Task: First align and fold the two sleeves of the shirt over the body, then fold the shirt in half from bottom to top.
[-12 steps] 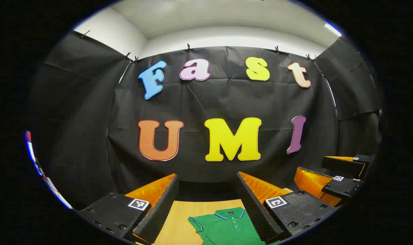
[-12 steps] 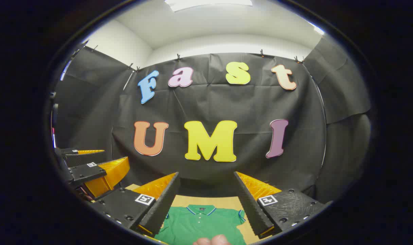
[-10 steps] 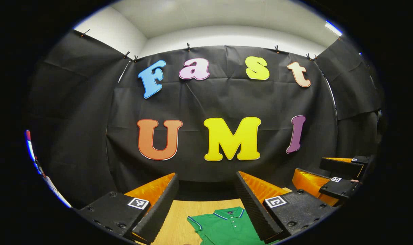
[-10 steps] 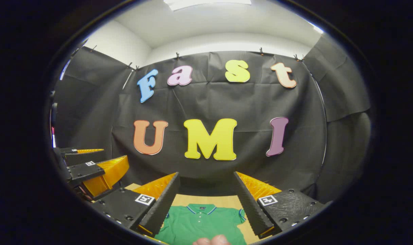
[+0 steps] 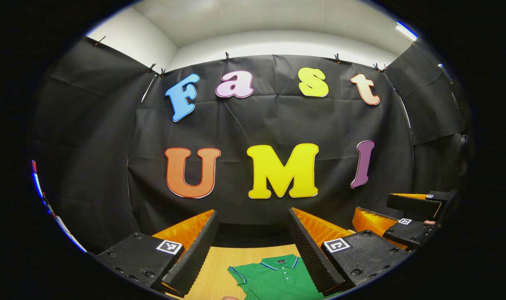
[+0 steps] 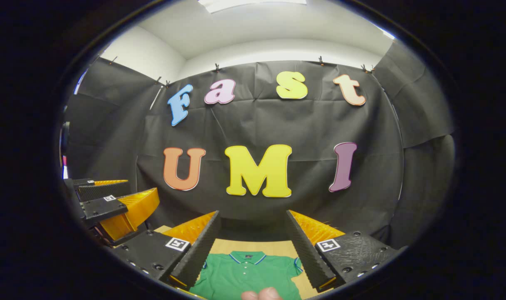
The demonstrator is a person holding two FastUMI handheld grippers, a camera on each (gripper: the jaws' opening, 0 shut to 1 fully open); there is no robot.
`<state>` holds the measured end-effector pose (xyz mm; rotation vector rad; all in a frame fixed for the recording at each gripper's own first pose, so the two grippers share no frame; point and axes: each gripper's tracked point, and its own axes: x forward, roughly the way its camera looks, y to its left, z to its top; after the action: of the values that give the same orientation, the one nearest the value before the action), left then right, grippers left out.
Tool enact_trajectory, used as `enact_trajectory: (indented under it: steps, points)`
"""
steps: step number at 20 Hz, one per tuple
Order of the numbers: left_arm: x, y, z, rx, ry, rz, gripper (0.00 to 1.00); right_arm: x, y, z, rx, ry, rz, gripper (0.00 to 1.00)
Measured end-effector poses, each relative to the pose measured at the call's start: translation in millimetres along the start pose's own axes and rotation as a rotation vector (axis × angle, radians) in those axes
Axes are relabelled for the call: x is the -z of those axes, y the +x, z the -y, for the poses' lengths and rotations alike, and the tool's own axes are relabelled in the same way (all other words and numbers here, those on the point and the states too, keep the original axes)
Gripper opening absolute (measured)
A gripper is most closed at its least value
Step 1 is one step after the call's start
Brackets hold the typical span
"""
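Note:
A green polo shirt with a blue-trimmed collar lies flat on the wooden table, collar toward the far wall. In the left gripper view, my left gripper hangs open above it, nothing between its fingers. In the right gripper view, the shirt lies below my right gripper, which is open and empty too. The right gripper appears at the right edge of the left gripper view, and the left gripper at the left edge of the right gripper view. Both are held well above the cloth.
The black cloth wall stands close behind the table's far edge. A fingertip pokes in at the bottom of the right gripper view. Bare wood shows beyond the collar.
Both views have tipped slightly, so the shirt sits a little lower in frame. The other gripper has drifted a bit outward in each view. Neither gripper has changed its opening.

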<state>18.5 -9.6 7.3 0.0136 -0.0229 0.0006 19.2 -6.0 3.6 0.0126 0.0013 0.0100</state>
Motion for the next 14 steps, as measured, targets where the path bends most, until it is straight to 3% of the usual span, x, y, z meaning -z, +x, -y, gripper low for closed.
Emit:
enact_trajectory:
  steps: [14]
  points:
    - [6.2, 17.1, 18.8, 0.003, -0.023, -0.005, 1.00, 4.1, 18.0, 36.5, 0.020, 0.012, -0.006, 0.95]
